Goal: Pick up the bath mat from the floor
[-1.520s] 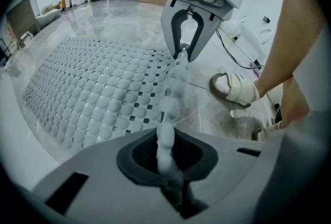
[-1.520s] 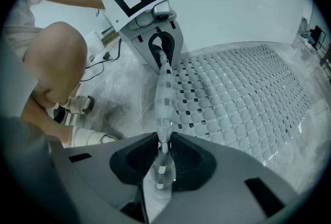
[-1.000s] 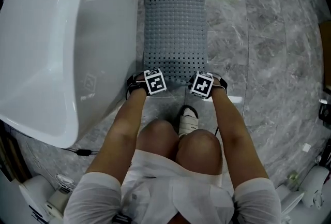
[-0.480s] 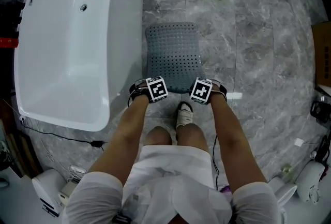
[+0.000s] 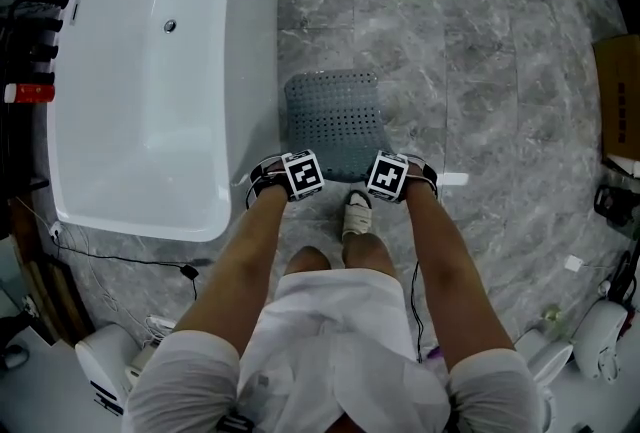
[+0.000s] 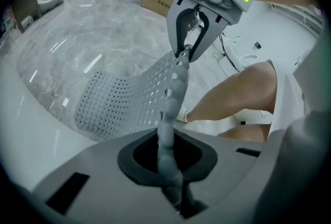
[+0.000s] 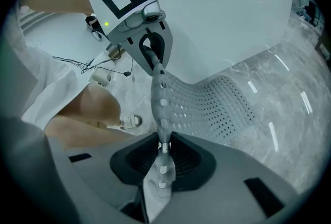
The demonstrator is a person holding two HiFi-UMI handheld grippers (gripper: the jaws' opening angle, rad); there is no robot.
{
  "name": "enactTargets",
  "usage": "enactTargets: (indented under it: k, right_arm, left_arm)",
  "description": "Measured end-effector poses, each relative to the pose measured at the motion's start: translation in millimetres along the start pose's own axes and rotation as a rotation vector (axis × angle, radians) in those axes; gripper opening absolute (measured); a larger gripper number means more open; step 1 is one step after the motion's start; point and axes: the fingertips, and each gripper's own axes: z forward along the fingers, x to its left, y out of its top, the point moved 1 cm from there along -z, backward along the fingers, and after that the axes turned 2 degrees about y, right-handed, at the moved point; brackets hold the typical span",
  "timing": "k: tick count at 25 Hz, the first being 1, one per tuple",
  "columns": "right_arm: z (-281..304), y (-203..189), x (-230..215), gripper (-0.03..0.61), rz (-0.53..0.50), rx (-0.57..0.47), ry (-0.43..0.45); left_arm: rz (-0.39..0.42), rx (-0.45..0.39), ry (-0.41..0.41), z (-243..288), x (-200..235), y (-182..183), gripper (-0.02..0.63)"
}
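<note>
A grey perforated bath mat (image 5: 334, 123) hangs by its near edge between my two grippers, its far end drooping toward the marble floor (image 5: 480, 91). My left gripper (image 5: 287, 173) is shut on the mat's near left corner; in the left gripper view the mat's edge (image 6: 168, 130) runs out of its jaws to the right gripper (image 6: 187, 52). My right gripper (image 5: 383, 175) is shut on the near right corner; in the right gripper view the mat (image 7: 207, 101) stretches across to the left gripper (image 7: 153, 65).
A white bathtub (image 5: 160, 71) stands close on the left of the mat. My white shoe (image 5: 356, 218) is under the near edge. A black cable (image 5: 120, 256) trails past the tub's near end. A cardboard box (image 5: 615, 101) sits at the right.
The mat has come up off the floor with both grippers, and it looks shorter as its far end hangs down. The head view has risen away from the floor.
</note>
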Motion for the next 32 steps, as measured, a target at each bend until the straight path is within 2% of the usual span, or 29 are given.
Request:
enactTargets:
  k: [3, 7, 15, 18, 22, 32]
  right_arm:
    - [-10, -3, 24, 0.091, 0.060, 0.027, 0.083]
    - [-29, 12, 15, 0.089, -0.005, -0.011, -0.019]
    - [-69, 14, 50, 0.089, -0.013, -0.003, -0.003]
    - [-91, 13, 68, 0.087, -0.018, -0.005, 0.000]
    - [-127, 13, 94, 0.087, -0.019, -0.012, 0.013]
    - [-213, 19, 148, 0.084, -0.040, -0.027, 0.039]
  left_arm:
    - [0.002, 0.001, 0.001, -13, -7, 0, 0.037]
    - [0.000, 0.004, 0.005, -32, -15, -2, 0.037]
    - [-0.008, -0.018, 0.004, -73, -47, 5, 0.037]
    - [-0.038, -0.028, -0.082, -96, -83, 11, 0.035]
    - [-0.027, -0.031, 0.003, -127, -91, 17, 0.035]
    - [0.025, -0.034, 0.019, -226, -142, 43, 0.032]
